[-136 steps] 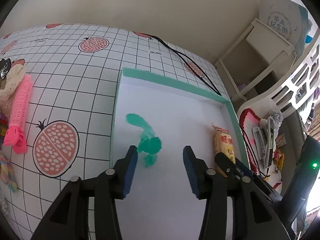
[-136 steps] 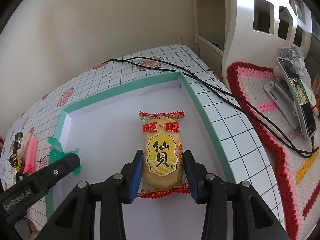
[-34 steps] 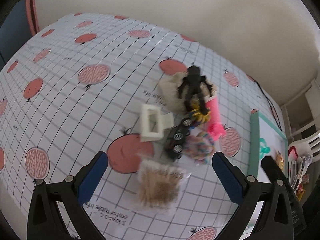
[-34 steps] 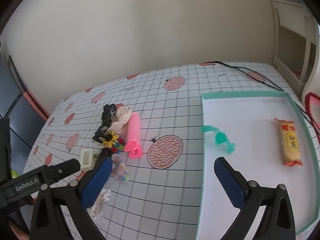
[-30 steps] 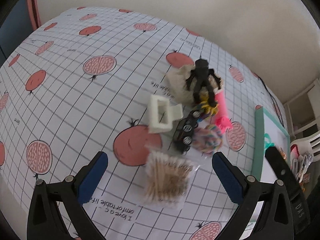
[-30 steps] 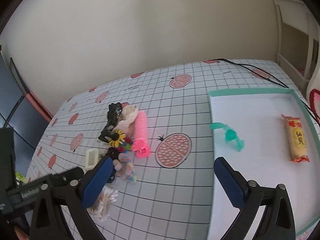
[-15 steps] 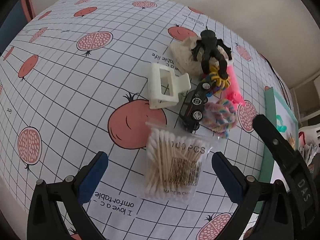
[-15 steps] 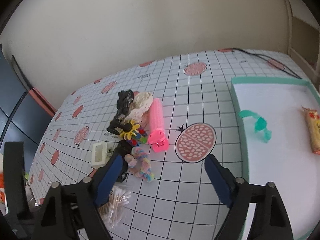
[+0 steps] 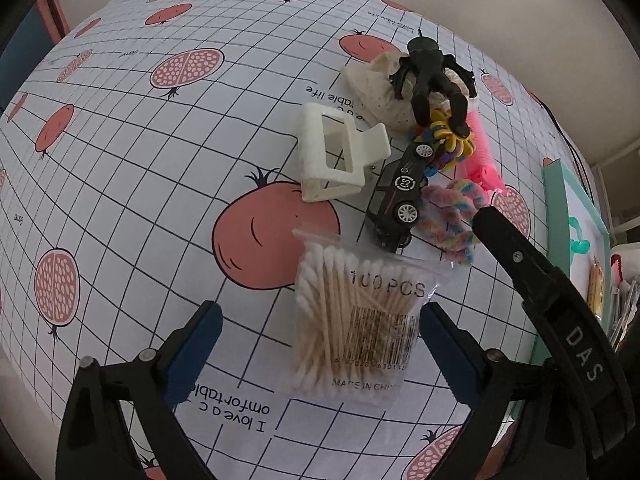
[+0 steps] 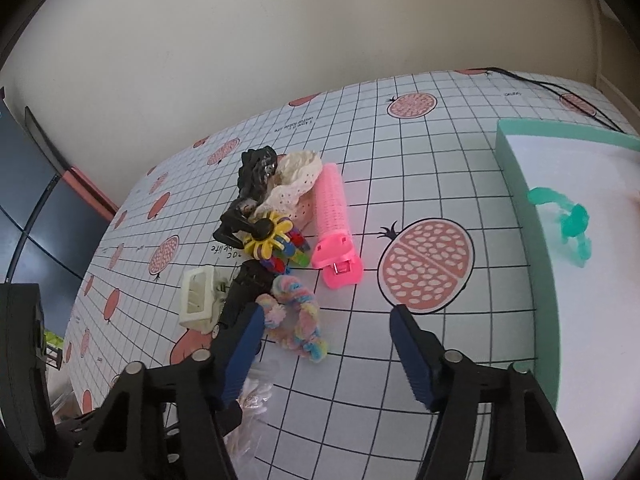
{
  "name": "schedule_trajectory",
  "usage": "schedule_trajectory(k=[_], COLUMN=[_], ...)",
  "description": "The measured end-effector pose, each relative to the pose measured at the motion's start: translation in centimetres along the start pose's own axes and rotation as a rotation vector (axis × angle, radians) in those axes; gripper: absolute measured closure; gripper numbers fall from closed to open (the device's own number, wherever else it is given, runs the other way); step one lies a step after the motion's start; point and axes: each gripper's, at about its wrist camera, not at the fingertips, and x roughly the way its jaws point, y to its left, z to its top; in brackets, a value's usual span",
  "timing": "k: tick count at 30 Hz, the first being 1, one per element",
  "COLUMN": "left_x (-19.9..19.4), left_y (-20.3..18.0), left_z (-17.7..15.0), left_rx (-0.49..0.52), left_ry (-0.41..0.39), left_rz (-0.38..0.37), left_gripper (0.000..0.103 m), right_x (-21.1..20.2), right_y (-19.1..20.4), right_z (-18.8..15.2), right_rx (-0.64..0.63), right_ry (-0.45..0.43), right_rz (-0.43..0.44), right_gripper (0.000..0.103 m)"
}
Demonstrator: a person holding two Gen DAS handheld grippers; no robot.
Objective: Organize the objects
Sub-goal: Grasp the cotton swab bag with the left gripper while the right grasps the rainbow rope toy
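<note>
My left gripper (image 9: 320, 354) is open wide and hangs over a clear bag of cotton swabs (image 9: 358, 320), which lies between its fingers. Beyond it lie a cream hair claw (image 9: 334, 158), a black toy car (image 9: 400, 200), a rainbow scrunchie (image 9: 450, 216), a black claw clip (image 9: 434, 76) and a pink hair roller (image 9: 482, 152). My right gripper (image 10: 326, 344) is open and empty, above the rainbow scrunchie (image 10: 296, 320) and short of the pink roller (image 10: 334, 224). The teal-rimmed tray (image 10: 520, 168) holds a teal clip (image 10: 568, 220).
A cream lace cloth (image 10: 298, 184) and a yellow flower tie (image 10: 268, 238) sit in the pile. The right gripper's arm (image 9: 560, 304) crosses the left wrist view at right. A black cable (image 10: 560, 92) runs along the table's far right. The tablecloth has pomegranate prints.
Both grippers left the tray, where the teal clip and snack packet stay, and swung left to the pile. In the last half second both came lower and closer; the swab bag now sits between my left fingers.
</note>
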Motion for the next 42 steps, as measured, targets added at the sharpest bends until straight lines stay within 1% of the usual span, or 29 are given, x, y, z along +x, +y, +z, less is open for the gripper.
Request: schedule_trajectory(k=[3, 7, 12, 15, 17, 19, 23, 25, 27, 33, 42], left_x=[0.2, 0.5, 0.5, 0.5, 0.5, 0.5, 0.3, 0.3, 0.0, 0.1, 0.0], left_y=[0.1, -0.2, -0.4, -0.5, -0.6, -0.6, -0.6, -0.7, -0.7, -1.1, -1.4], left_z=[0.1, 0.1, 0.2, 0.1, 0.2, 0.2, 0.3, 0.2, 0.5, 0.6, 0.9], left_rx=[0.003, 0.005, 0.021, 0.023, 0.028, 0.033, 0.037, 0.041, 0.046, 0.061, 0.073], left_ry=[0.006, 0.012, 0.012, 0.011, 0.007, 0.002, -0.007, -0.012, -0.014, -0.025, -0.037], left_rz=[0.007, 0.014, 0.029, 0.041, 0.046, 0.050, 0.055, 0.058, 0.058, 0.061, 0.063], left_gripper=[0.006, 0.015, 0.016, 0.019, 0.021, 0.026, 0.034, 0.040, 0.043, 0.049, 0.051], right_x=[0.5, 1.1, 1.6, 1.7, 1.8, 2.0, 2.1, 2.1, 2.1, 2.3, 2.2], right_y=[-0.1, 0.1, 0.1, 0.2, 0.2, 0.3, 0.5, 0.5, 0.5, 0.4, 0.4], right_z=[-0.2, -0.3, -0.4, -0.4, -0.5, -0.5, -0.6, -0.7, -0.7, -0.8, -0.9], right_rx=[0.014, 0.024, 0.025, 0.019, 0.018, 0.016, 0.007, 0.003, 0.001, 0.002, -0.015], right_ry=[0.010, 0.023, 0.033, 0.033, 0.034, 0.034, 0.043, 0.047, 0.052, 0.063, 0.087], right_rz=[0.011, 0.025, 0.033, 0.033, 0.035, 0.029, 0.024, 0.027, 0.027, 0.031, 0.030], right_gripper=[0.046, 0.051, 0.056, 0.059, 0.063, 0.065, 0.077, 0.079, 0.082, 0.084, 0.085])
